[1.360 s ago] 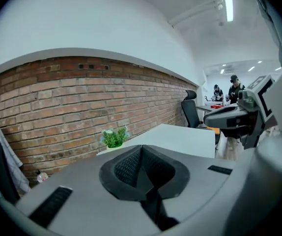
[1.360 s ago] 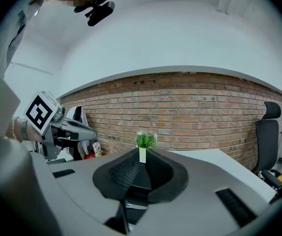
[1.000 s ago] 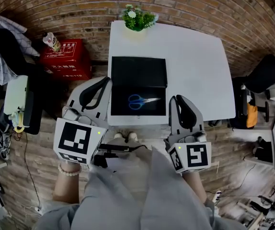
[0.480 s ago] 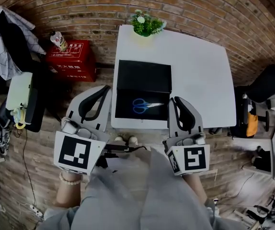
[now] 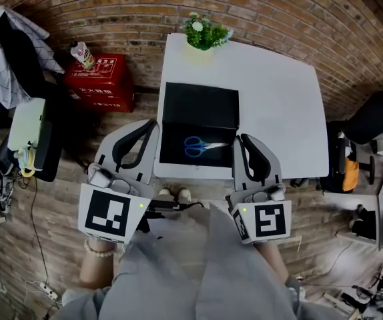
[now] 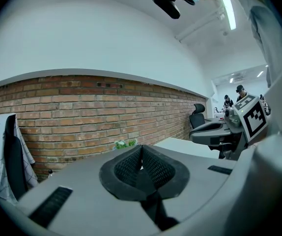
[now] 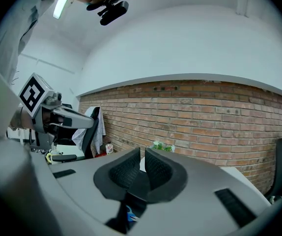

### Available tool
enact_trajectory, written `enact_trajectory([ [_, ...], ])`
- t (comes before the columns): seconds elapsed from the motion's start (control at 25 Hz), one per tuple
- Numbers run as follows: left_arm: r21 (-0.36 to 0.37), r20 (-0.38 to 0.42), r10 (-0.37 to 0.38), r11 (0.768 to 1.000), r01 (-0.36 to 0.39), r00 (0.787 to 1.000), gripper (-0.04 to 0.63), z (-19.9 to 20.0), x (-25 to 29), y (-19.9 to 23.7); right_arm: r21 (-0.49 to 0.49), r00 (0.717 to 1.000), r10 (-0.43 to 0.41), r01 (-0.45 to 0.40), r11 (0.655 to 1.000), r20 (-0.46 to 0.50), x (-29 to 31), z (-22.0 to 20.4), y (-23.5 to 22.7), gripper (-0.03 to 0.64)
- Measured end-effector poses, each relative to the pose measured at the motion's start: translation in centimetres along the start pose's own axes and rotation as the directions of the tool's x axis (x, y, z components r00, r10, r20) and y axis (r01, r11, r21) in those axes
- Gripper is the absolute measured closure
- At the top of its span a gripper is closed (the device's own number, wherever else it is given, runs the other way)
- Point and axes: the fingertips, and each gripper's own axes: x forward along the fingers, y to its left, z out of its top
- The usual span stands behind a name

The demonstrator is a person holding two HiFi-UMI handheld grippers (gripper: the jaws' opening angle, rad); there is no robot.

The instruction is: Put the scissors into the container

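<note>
scissors point(image 5: 201, 145) on black tray point(image 5: 198, 105) | left gripper point(image 5: 153, 122) closed (empty) | right gripper point(image 5: 240, 139) ajar

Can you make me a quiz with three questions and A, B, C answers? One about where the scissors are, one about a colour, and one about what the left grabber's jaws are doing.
1. Where are the scissors?
A. On the floor
B. On the black surface on the white table
C. On a chair

2. What colour are the scissors' handles?
A. Blue
B. Red
C. Yellow

3. How are the left gripper jaws?
A. Wide open
B. Shut on the scissors
C. Shut, with nothing between them

Answers:
1 B: the head view shows them lying flat on the black surface.
2 A: the two finger loops are blue.
3 C: in the left gripper view the pads meet at the tips and nothing is between them.
</note>
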Motion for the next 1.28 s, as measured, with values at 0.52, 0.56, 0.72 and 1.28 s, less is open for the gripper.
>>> enact_trajectory([
  [0.52, -0.004, -0.008, -0.049, 0.999, 0.049, 0.999, 0.577, 0.1, 0.8, -1.2, 0.013, 1.000, -0.001, 0.001, 1.000, -0.006, -0.2, -0.4, -0.4, 0.558],
  [0.56, -0.009, -0.007, -0.052, 0.999, 0.052, 0.999, 0.577, 0.1, 0.9, -1.2, 0.016, 1.000, -0.001, 0.001, 1.000, -0.005, -0.1, -0.5, -0.4, 0.559],
  [0.72, -0.007, -0.006, -0.058, 0.998, 0.058, 0.998, 0.577, 0.1, 1.0, -1.3, 0.018, 1.000, 0.003, -0.002, 1.000, -0.002, 0.0, -0.6, -0.5, 0.558],
  [1.28, -0.025, -0.009, -0.056, 0.998, 0.056, 0.998, 0.577, 0.0, 1.2, -1.5, 0.011, 1.000, 0.015, -0.014, 1.000, -0.009, 0.0, -0.8, -0.4, 0.560],
])
